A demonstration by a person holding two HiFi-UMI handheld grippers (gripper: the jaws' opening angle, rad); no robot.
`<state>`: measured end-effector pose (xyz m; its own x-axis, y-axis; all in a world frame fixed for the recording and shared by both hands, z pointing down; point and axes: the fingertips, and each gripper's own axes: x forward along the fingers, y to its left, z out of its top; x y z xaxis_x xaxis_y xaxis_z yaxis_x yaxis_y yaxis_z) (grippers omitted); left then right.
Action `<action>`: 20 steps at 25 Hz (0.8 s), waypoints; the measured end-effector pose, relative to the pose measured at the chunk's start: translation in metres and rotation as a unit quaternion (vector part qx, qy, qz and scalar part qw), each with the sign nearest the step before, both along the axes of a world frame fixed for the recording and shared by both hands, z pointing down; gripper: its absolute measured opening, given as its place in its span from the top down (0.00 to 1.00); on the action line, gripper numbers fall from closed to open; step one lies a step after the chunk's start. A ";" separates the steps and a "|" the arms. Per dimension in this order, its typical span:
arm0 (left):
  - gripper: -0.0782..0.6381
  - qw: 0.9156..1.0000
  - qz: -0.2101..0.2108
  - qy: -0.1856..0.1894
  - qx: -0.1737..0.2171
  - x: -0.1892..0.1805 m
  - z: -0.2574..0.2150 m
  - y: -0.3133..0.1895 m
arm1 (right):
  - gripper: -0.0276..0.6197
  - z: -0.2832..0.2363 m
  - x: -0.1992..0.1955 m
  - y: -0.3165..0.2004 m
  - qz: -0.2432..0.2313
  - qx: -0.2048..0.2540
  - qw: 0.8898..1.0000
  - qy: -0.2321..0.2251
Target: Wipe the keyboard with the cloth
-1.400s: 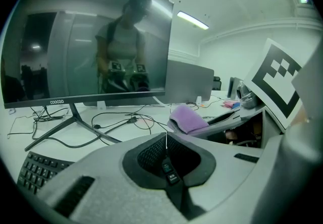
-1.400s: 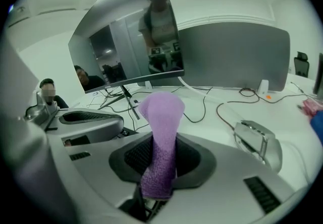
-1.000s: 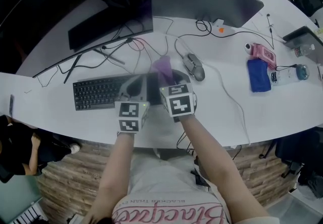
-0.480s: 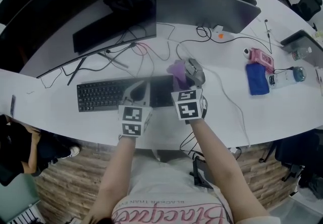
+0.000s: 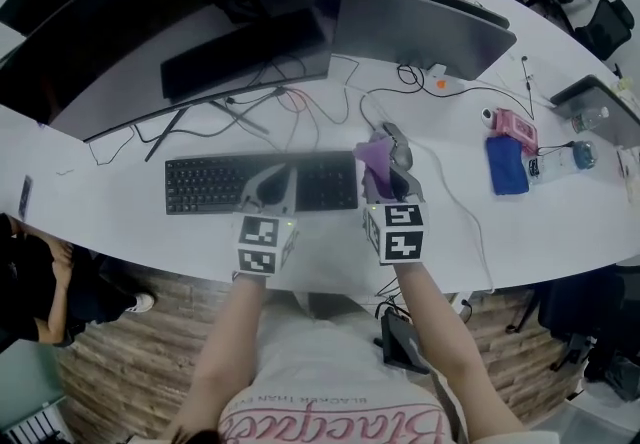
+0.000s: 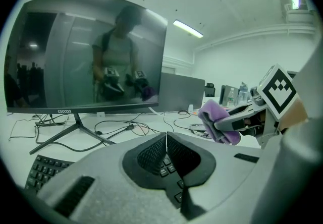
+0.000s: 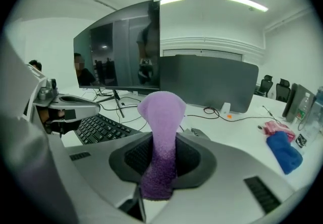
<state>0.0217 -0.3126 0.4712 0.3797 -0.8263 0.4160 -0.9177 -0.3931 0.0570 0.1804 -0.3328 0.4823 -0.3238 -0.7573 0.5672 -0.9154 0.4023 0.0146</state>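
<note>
The black keyboard (image 5: 215, 183) lies on the white desk (image 5: 120, 222) in front of the monitor. My left gripper (image 5: 272, 182) rests over its right half, jaws shut with nothing between them (image 6: 165, 140); keys show just beneath. My right gripper (image 5: 381, 170) is shut on a purple cloth (image 5: 372, 153), which stands up from the jaws (image 7: 161, 132). That cloth hangs just past the keyboard's right end, beside the grey mouse (image 5: 398, 145). In the right gripper view the keyboard (image 7: 101, 128) lies to the left, with the left gripper (image 7: 75, 105) above it.
A large dark monitor (image 5: 180, 22) on a stand and a second screen's grey back (image 5: 420, 14) stand behind. Loose cables (image 5: 262, 104) run between them. At the right lie a blue cloth (image 5: 508, 165), a pink item (image 5: 517, 123), a bottle (image 5: 566, 158) and a laptop (image 5: 588, 95).
My right gripper has carried the purple cloth rightward, from over the keyboard's right part to just beyond its end near the mouse. The left gripper stays on the keyboard.
</note>
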 end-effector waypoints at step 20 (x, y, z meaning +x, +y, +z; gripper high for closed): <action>0.88 0.997 -0.074 0.029 0.023 -0.145 -0.029 0.049 | 0.82 -0.032 -0.192 0.057 -0.082 -0.049 0.988 -0.121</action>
